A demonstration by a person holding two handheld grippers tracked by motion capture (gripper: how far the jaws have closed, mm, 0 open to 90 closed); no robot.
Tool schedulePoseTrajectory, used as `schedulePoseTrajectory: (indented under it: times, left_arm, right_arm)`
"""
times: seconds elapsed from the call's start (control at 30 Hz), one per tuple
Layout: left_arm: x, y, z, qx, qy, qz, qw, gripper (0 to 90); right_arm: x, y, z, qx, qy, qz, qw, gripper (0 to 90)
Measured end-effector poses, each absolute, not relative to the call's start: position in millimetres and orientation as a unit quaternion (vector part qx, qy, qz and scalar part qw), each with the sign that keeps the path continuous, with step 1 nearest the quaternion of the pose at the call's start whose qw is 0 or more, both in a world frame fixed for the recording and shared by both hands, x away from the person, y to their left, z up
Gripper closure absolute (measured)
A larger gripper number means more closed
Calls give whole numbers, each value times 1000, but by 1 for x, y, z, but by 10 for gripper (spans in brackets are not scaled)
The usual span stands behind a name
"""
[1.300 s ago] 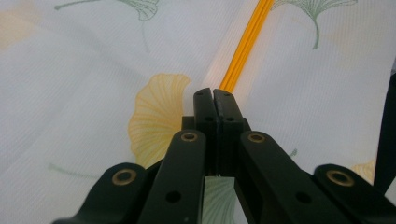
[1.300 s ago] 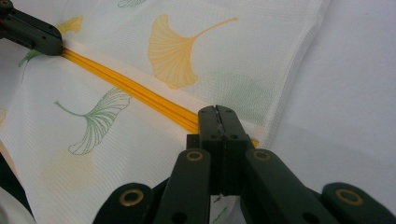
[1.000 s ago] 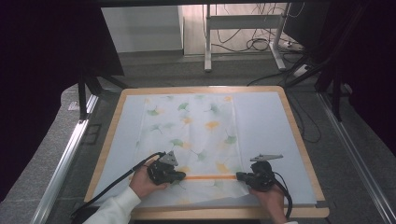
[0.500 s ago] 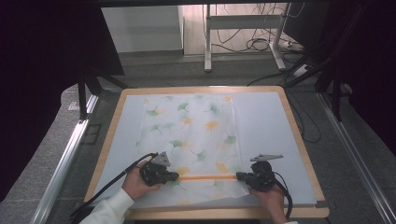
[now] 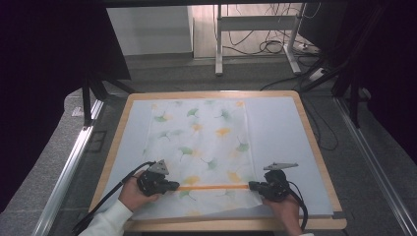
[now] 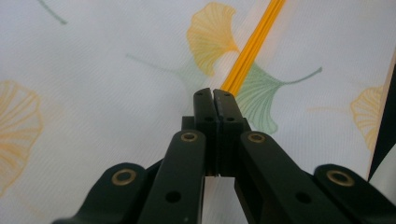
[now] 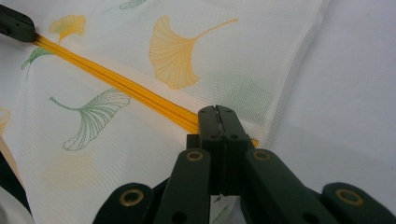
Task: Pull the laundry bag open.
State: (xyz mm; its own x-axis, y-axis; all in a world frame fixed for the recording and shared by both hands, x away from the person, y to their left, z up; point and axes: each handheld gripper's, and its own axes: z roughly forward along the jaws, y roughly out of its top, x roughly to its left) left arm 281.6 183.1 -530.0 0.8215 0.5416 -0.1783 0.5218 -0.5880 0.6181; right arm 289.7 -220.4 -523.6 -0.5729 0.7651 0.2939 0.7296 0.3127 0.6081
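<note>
Since 1.0 s ago: left gripper point(image 5: 169, 186) has slid slightly toward 7 o'clock along the near edge; right gripper point(image 5: 255, 186) holds its spot.

Pose: both hands come in from 6 o'clock, grippers lying low on the cloth point(image 5: 206, 142), tips pointing at each other along the orange band point(image 5: 212, 187). Left hand point(image 5: 133, 194) wraps its gripper from the 7 o'clock side, white sleeve point(image 5: 105, 223) behind it. Right hand point(image 5: 282, 209) sits under its gripper at 5 o'clock.

Claws: left jaws closed, pinching the cloth at the band's left end point(image 6: 243, 65). Right jaws closed, pinching the band's right end at the cloth's edge point(image 7: 140, 93).

Cloth: white mesh with ginkgo print, spread flat mid-table on the grey mat point(image 5: 280, 128), band taut between the two grippers at 6 o'clock.

Around: cables trail off both grippers toward 6 o'clock. Wooden table rim point(image 5: 314, 142) frames the mat. Nothing lies across the cloth.
</note>
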Motion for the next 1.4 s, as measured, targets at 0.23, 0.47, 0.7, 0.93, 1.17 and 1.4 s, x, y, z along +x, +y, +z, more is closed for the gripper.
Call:
schedulePoseTrajectory:
  times: [0.23, 0.47, 0.7, 0.93, 1.17, 1.4]
  left_arm:
    - [278, 196, -531, 887, 310, 18, 342, 900]
    - [275, 205, -531, 885, 317, 22, 340, 900]
    - [272, 221, -532, 878, 335, 23, 341, 900]
    - [268, 237, -533, 872, 348, 24, 344, 900]
    - [265, 244, -534, 870, 354, 28, 342, 900]
    - [263, 251, -534, 866, 361, 29, 344, 900]
  right_arm:
    - [290, -221, -524, 462, 810, 362, 24, 898]
    - [289, -221, -524, 462, 809, 363, 25, 898]
    - [289, -221, -524, 462, 809, 363, 25, 898]
    - [289, -221, -524, 462, 809, 363, 25, 898]
    - [289, -221, -524, 462, 809, 363, 26, 898]
    - [289, -221, -524, 462, 808, 364, 25, 898]
